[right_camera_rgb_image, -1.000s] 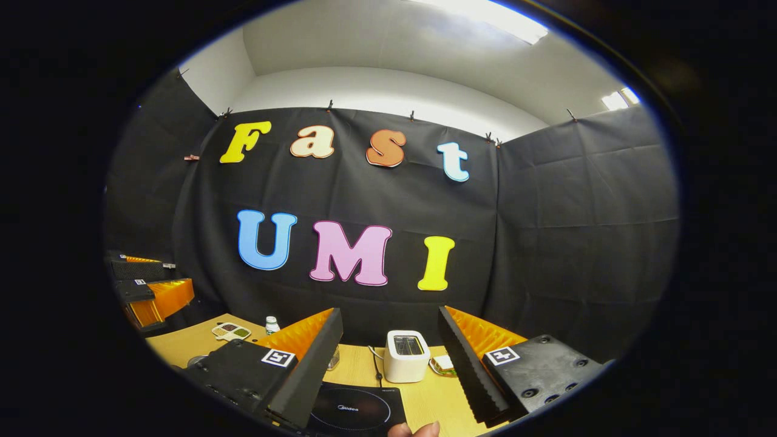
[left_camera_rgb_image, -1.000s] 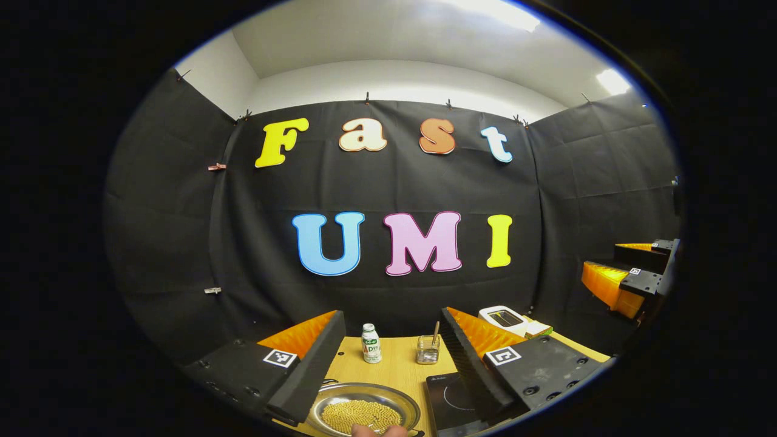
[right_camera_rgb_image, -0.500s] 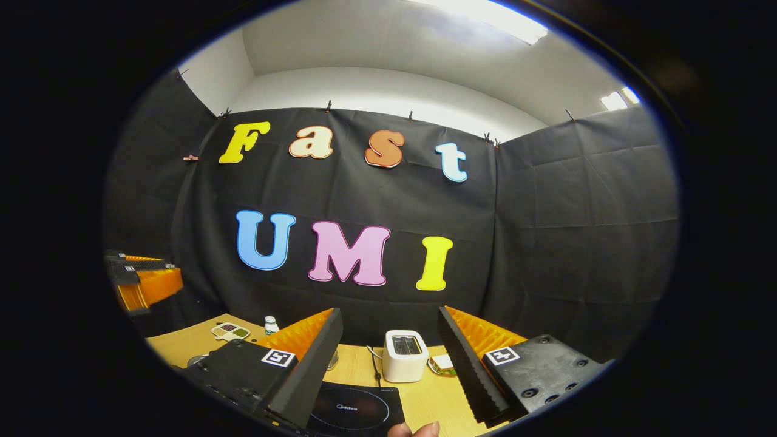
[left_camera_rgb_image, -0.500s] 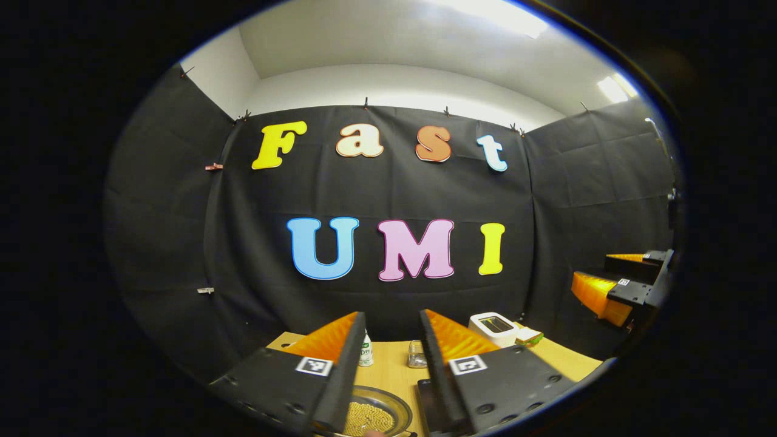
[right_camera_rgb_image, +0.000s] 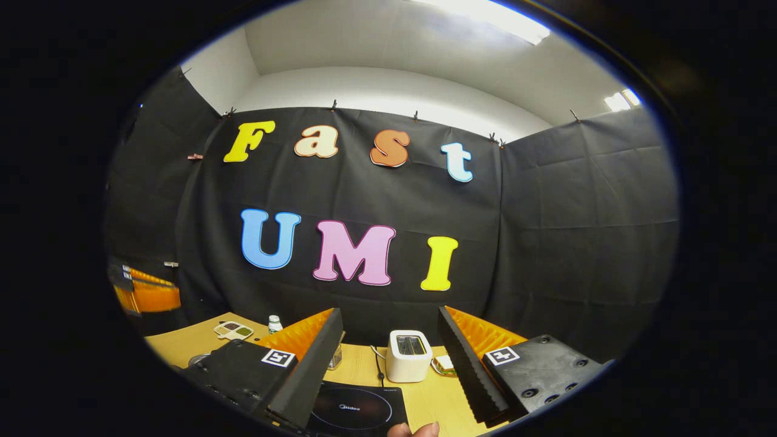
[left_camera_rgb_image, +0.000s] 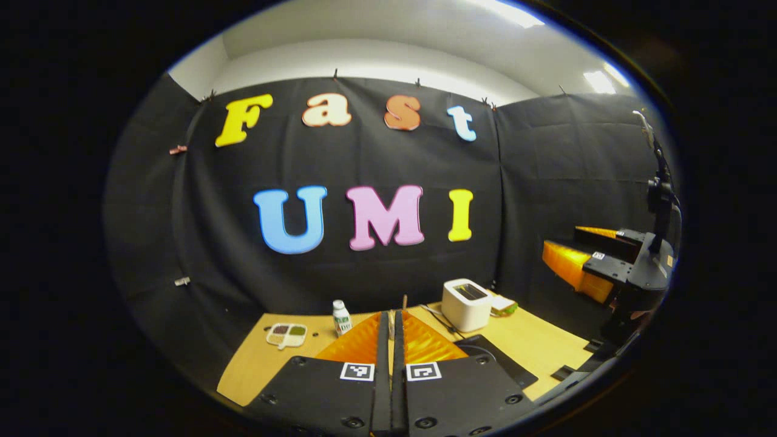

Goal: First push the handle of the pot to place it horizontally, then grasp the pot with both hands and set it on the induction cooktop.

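The left hand-held gripper [left_camera_rgb_image: 391,331] is clenched, probably for pushing the pot's handle; the right hand-held gripper [right_camera_rgb_image: 388,346] is held released above the induction cooktop [right_camera_rgb_image: 358,409]

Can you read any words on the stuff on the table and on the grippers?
Black induction cooktop: small pale print, too small to read.
Small white bottle: green label, too blurred to read.
Left gripper, right gripper: square black-and-white markers, no words.
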A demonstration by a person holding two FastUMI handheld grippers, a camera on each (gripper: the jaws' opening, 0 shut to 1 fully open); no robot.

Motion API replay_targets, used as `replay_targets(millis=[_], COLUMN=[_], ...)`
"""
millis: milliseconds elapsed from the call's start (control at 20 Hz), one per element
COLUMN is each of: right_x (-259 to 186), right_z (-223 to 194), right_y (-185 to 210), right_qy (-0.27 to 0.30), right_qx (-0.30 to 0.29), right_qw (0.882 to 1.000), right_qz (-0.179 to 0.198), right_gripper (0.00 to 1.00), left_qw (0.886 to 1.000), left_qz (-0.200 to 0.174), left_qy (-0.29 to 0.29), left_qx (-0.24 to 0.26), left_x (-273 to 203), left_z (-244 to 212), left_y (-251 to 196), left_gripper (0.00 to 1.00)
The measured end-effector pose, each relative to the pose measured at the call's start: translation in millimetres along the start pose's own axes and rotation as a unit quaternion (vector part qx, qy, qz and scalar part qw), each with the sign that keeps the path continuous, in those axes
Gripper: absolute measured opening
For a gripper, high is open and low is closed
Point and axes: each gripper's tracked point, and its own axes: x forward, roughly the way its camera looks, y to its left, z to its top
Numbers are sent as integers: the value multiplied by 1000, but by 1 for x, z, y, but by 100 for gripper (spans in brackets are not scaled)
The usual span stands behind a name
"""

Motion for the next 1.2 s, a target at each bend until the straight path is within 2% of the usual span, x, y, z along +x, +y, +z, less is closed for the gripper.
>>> replay_targets(millis=[150,200,300,450,550,650,850,950,1050,1200], right_x=[-1,-1,-2,-2,-3,-4,-8,-10,-13,-19], right_z=[-5,-7,-12,-16,-18,-20,-26,-28,-34,-42], right_y=[1,0,-1,-4,-7,-13,-30,-39,-47,-55], right_qy=[5,7,14,20,21,23,29,30,38,48], right_qx=[-5,-6,-5,-5,-9,-13,-19,-17,-16,-15], right_qw=[1000,1000,1000,1000,1000,1000,999,998,998,997], right_qz=[2,2,1,-3,-8,-15,-34,-45,-53,-64], right_gripper=[96,99,98,96,98,98,98,98,98,98], left_qw=[995,992,982,955,935,917,872,851,842,835], left_qz=[-16,-21,-39,-65,-68,-78,-110,-113,-101,-96], left_qy=[87,116,176,280,340,386,473,510,529,541], left_qx=[-35,-45,-60,-70,-72,-65,-60,-44,-17,-14], left_x=[-1,-1,-2,-10,-13,-21,-39,-41,-36,-21], left_z=[-47,-62,-95,-151,-180,-207,-261,-290,-315,-339], left_y=[6,8,9,5,10,7,-4,-3,8,7], left_gripper=[5,5,5,5,5,5,5,5,5,5])
